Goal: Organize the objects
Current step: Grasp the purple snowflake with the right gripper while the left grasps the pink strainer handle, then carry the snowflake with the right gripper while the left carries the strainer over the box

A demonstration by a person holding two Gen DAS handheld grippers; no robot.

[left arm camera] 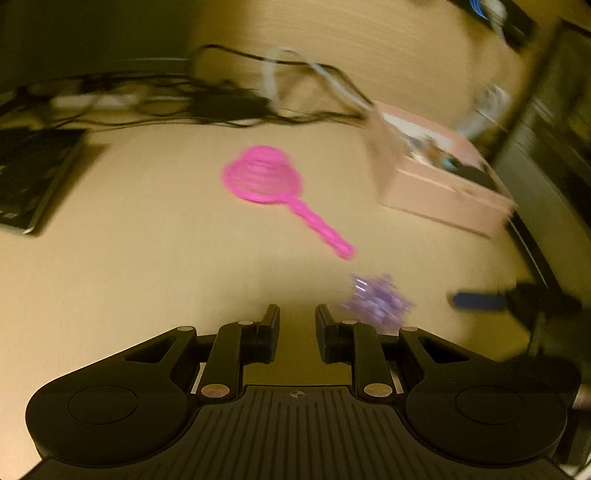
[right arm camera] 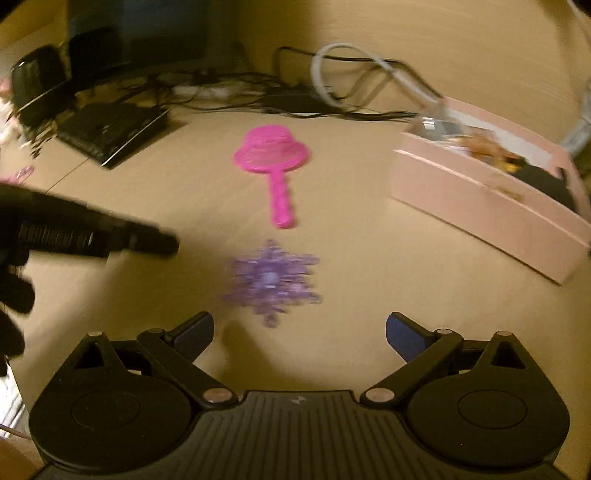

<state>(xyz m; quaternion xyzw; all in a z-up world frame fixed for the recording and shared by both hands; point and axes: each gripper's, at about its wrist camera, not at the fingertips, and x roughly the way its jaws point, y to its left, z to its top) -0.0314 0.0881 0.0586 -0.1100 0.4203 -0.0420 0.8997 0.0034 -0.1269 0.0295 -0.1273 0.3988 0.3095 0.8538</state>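
Observation:
A pink toy strainer lies on the beige table, also in the right wrist view. A purple snowflake ornament lies nearer, just right of my left gripper's fingers; it sits ahead of my right gripper in the right wrist view. A pink box holding several items stands at the right. My left gripper has a narrow gap between its jaws and holds nothing. My right gripper is wide open and empty. The left gripper shows at the left of the right wrist view.
A tangle of black and white cables runs along the back. A dark flat device lies at the left. A dark monitor stand is behind it. Dark furniture borders the right.

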